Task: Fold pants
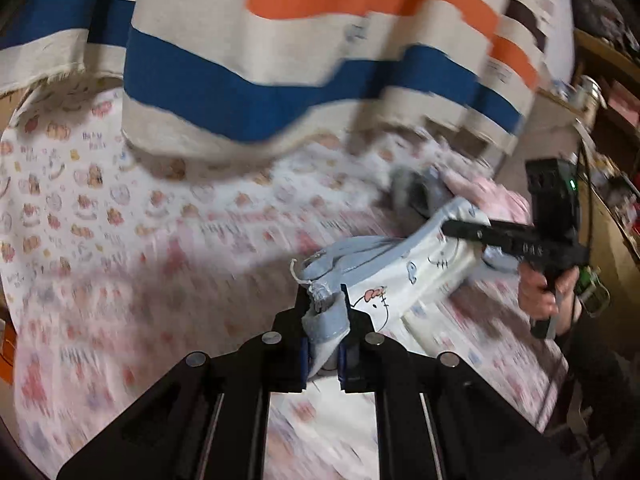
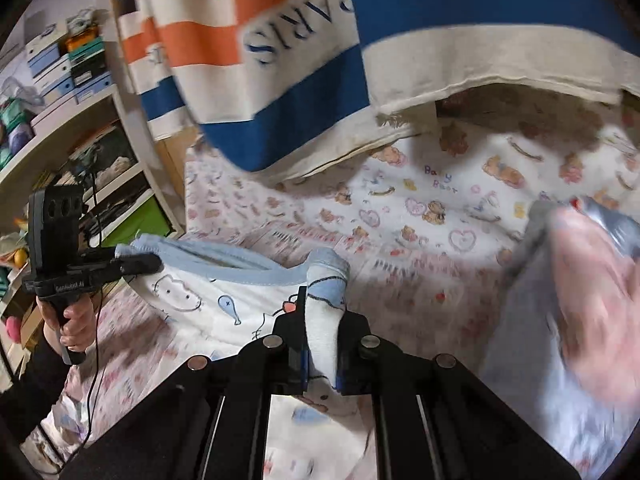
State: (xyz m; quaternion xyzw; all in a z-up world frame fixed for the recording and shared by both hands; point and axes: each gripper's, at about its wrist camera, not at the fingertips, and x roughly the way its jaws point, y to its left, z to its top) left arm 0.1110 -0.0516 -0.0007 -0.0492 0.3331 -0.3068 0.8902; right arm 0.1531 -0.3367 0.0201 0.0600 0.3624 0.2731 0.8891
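Note:
The small white pants (image 1: 420, 276) have cartoon prints and a pale blue waistband (image 2: 240, 270). They hang stretched between my two grippers above the bed. In the left wrist view my left gripper (image 1: 325, 300) is shut on one bunched end of the waistband. My right gripper (image 1: 446, 227), held by a hand (image 1: 540, 292), bites the other end at the right. In the right wrist view my right gripper (image 2: 325, 300) is shut on its waistband corner. My left gripper (image 2: 158, 263) grips the far end at the left. The legs hang below, mostly hidden.
A bear-print bed sheet (image 1: 100, 208) covers the surface under the pants. A cream, blue and orange striped cloth (image 1: 280, 80) hangs across the back. A pink and grey clothes pile (image 2: 560, 300) lies to the right. Shelves with boxes (image 2: 68, 68) stand beyond the bed's edge.

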